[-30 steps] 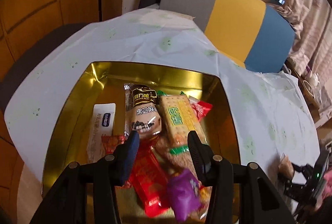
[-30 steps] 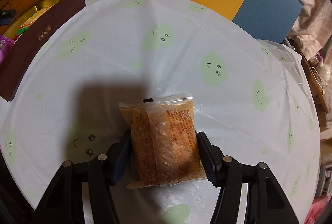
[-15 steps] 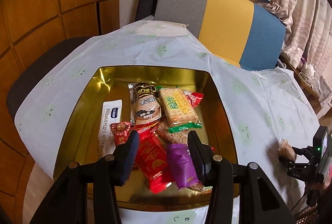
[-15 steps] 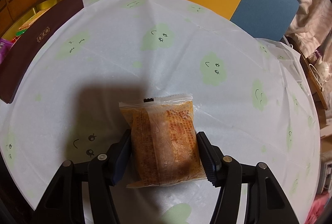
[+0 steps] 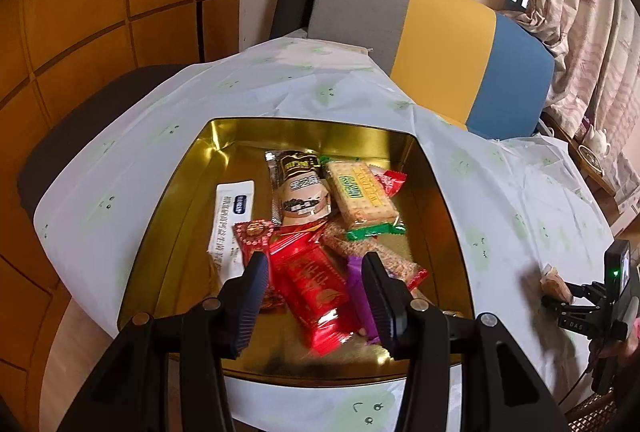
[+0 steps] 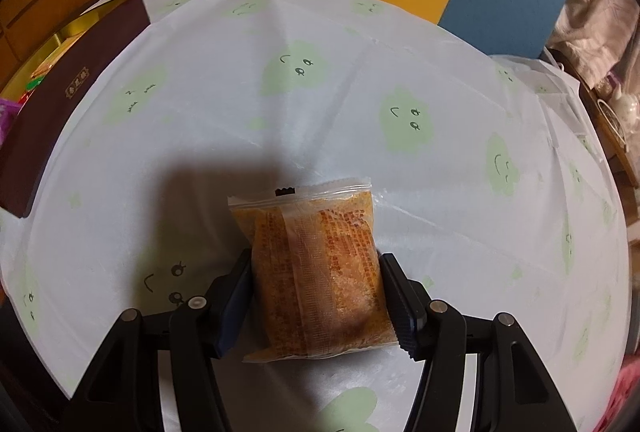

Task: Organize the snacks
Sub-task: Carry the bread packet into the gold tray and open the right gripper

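The left gripper [image 5: 314,274] is pulling back and rising from the square gold-lined tin box [image 5: 434,184]; more of the box and its white cloud-printed tablecloth [image 5: 248,100] is showing than a second ago, while the right wrist view is staying almost the same; the left gripper's fingers are standing spread with nothing between them, hovering over the lower middle of the frame above the box's near edge. Inside the box a pile of snacks is lying: a long red foil packet [image 5: 316,288], a purple wrapper [image 5: 358,296], a green-edged cracker pack [image 5: 362,194], a brown-and-cream packet [image 5: 300,188], and a white sachet [image 5: 232,216] at the left. In the right wrist view the right gripper [image 6: 316,292] is pinching a clear packet of orange-brown crumbly cake [image 6: 316,268] by its two sides, low in the centre of the frame over the tablecloth; the box's dark brown outer wall [image 6: 68,100] is sitting at the upper left, well apart from it. Judging by this, most snacks are already gathered; this packet is looking like the only one left to carry over and drop in.
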Action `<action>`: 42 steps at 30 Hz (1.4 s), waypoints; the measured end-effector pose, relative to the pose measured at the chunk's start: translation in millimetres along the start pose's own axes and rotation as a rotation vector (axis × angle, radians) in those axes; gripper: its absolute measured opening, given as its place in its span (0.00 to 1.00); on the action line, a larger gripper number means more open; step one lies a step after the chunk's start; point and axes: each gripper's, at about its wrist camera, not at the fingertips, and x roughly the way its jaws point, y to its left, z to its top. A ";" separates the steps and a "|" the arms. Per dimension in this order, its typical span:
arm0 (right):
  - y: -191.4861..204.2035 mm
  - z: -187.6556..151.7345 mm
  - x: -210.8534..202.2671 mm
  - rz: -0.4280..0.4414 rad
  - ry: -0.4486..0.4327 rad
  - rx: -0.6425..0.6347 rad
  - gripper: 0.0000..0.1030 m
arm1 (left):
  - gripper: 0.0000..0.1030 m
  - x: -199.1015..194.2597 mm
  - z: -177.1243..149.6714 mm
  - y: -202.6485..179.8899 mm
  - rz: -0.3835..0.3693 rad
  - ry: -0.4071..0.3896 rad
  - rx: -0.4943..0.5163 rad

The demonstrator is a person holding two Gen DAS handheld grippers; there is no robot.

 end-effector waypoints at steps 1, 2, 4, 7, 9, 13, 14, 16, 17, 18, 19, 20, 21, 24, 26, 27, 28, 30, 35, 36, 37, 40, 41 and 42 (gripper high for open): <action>-0.4 1.1 0.4 -0.003 0.008 0.015 0.59 | 0.48 0.0 -0.7 2.8 0.000 0.001 -0.006; -0.6 2.9 0.7 -0.007 0.018 0.031 0.59 | 0.48 -0.2 -1.3 6.4 0.001 0.001 -0.013; -0.4 7.3 1.3 -0.020 0.038 0.055 0.59 | 0.48 -0.6 -1.7 12.4 0.006 -0.003 -0.024; -1.0 10.5 2.0 -0.029 0.053 0.089 0.59 | 0.48 -1.8 -2.2 25.3 0.015 -0.008 -0.054; -2.1 14.0 2.1 -0.024 0.060 0.107 0.59 | 0.48 -2.2 -2.5 32.3 0.021 -0.011 -0.067; 3.6 25.4 -6.7 0.055 0.044 0.130 0.59 | 0.48 -1.1 -5.5 44.0 0.043 -0.014 -0.077; 10.7 31.3 -11.4 0.062 0.026 0.117 0.59 | 0.48 0.0 -6.4 47.1 0.045 -0.010 -0.084; 24.5 43.7 -21.0 0.096 -0.010 0.097 0.59 | 0.48 1.8 -7.7 51.9 0.047 -0.007 -0.097; 32.8 51.2 -26.6 0.112 -0.031 0.083 0.59 | 0.48 2.3 -8.1 54.1 0.051 -0.007 -0.103; 43.7 60.3 -32.8 0.133 -0.053 0.060 0.59 | 0.48 2.3 -8.7 55.4 0.052 -0.007 -0.107; 56.0 70.0 -38.9 0.158 -0.075 0.034 0.59 | 0.48 2.3 -9.2 56.9 0.053 -0.007 -0.112; 69.2 79.4 -45.0 0.180 -0.095 0.010 0.59 | 0.48 2.2 -9.3 58.3 0.054 -0.009 -0.116; 84.3 87.0 -51.2 0.203 -0.111 -0.013 0.59 | 0.48 1.8 -9.2 59.1 0.055 -0.010 -0.118; 134.8 114.5 -65.7 0.281 -0.158 -0.093 0.59 | 0.48 -1.4 -8.7 60.8 0.059 -0.021 -0.120; 165.6 129.5 -71.2 0.330 -0.181 -0.138 0.59 | 0.48 -3.6 -8.5 61.5 0.059 -0.025 -0.118; 183.7 134.4 -74.9 0.349 -0.196 -0.162 0.59 | 0.48 -4.4 -8.5 62.1 0.062 -0.027 -0.117; 201.7 140.0 -77.0 0.365 -0.207 -0.187 0.59 | 0.48 -4.6 -8.1 63.1 0.065 -0.027 -0.117; 231.4 147.8 -77.0 0.394 -0.215 -0.224 0.59 | 0.48 -5.1 -7.8 64.7 0.068 -0.029 -0.117; 292.3 153.1 -50.2 0.405 -0.166 -0.318 0.59 | 0.48 -4.3 -8.7 70.5 0.084 -0.024 -0.118; 302.2 153.4 -41.7 0.383 -0.155 -0.337 0.59 | 0.48 -3.8 -8.8 71.5 0.086 -0.022 -0.119; 307.1 152.2 -31.2 0.361 -0.136 -0.351 0.59 | 0.48 -3.7 -9.2 72.9 0.089 -0.021 -0.122; 308.4 149.3 -12.7 0.307 -0.111 -0.347 0.59 | 0.48 -2.9 -9.8 74.4 0.090 -0.018 -0.125; 307.6 149.8 -11.4 0.312 -0.106 -0.341 0.59 | 0.48 -2.4 -9.8 74.3 0.090 -0.017 -0.125; 307.1 148.9 -10.8 0.320 -0.102 -0.338 0.59 | 0.48 -2.2 -9.8 74.1 0.088 -0.017 -0.126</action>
